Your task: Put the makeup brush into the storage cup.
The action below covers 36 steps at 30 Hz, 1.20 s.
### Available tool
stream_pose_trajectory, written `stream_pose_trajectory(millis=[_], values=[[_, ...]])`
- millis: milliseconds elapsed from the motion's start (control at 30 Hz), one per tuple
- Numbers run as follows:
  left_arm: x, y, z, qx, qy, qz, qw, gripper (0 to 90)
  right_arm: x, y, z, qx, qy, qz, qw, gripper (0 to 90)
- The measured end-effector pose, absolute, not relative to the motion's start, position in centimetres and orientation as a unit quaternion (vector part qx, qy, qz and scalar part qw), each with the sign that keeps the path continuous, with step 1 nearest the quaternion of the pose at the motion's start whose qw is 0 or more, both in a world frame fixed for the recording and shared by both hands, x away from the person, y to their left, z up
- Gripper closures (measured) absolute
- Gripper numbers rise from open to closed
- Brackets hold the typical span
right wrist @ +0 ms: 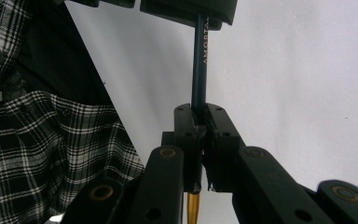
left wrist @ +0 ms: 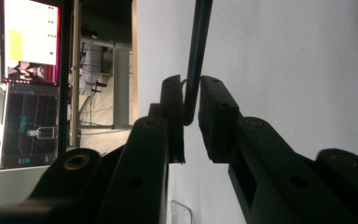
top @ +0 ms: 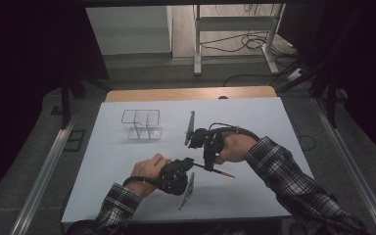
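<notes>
A dark slim pen (top: 223,172) with a gold end lies level just above the white table (top: 254,122), held between both grippers near the front middle. My right gripper (top: 209,166) is shut on the pen (right wrist: 199,60) near its gold end (right wrist: 193,207). In the right gripper view, the left gripper's jaws (right wrist: 186,9) clamp the far end. My left gripper (top: 192,164) comes in from the left. In its own view the left gripper (left wrist: 191,93) has the pen's dark shaft (left wrist: 198,37) squeezed between its two pads.
A clear wire-edged organiser (top: 141,125) with dividers stands at the back left of the table. A wooden strip (top: 191,94) runs along the far edge. Beyond it are a metal stand (top: 235,29) and floor cables. Dark curtains flank both sides.
</notes>
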State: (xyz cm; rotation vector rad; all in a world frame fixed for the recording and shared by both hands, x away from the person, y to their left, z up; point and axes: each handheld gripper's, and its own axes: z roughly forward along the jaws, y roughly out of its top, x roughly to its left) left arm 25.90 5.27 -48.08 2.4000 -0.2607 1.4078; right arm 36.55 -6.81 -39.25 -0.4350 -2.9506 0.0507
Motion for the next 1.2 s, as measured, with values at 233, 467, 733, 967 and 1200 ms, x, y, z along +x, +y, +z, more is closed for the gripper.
stream_pose_trajectory(millis=[233, 467, 733, 967, 1200], values=[[25.8, 5.3, -48.3, 0.844, -0.104, 0.499, 0.168, 84.2, 36.5, -6.6, -39.3, -0.145, -0.986, 0.023, 0.082, 84.3], [25.7, 5.3, -48.3, 0.845, -0.117, 0.495, 0.168, 86.2, 36.4, -6.6, -39.5, -0.147, -0.985, 0.021, 0.090, 83.4], [25.7, 5.3, -48.1, 0.849, -0.118, 0.485, 0.175, 86.6, 36.4, -6.7, -39.6, -0.143, -0.985, 0.026, 0.096, 76.0], [25.7, 5.4, -48.1, 0.856, -0.111, 0.475, 0.173, 86.5, 36.7, -7.0, -39.2, -0.137, -0.987, 0.014, 0.079, 69.0], [26.1, 5.7, -47.9, 0.869, -0.084, 0.452, 0.181, 86.5, 36.9, -7.9, -38.1, -0.152, -0.987, -0.017, 0.059, 64.2]])
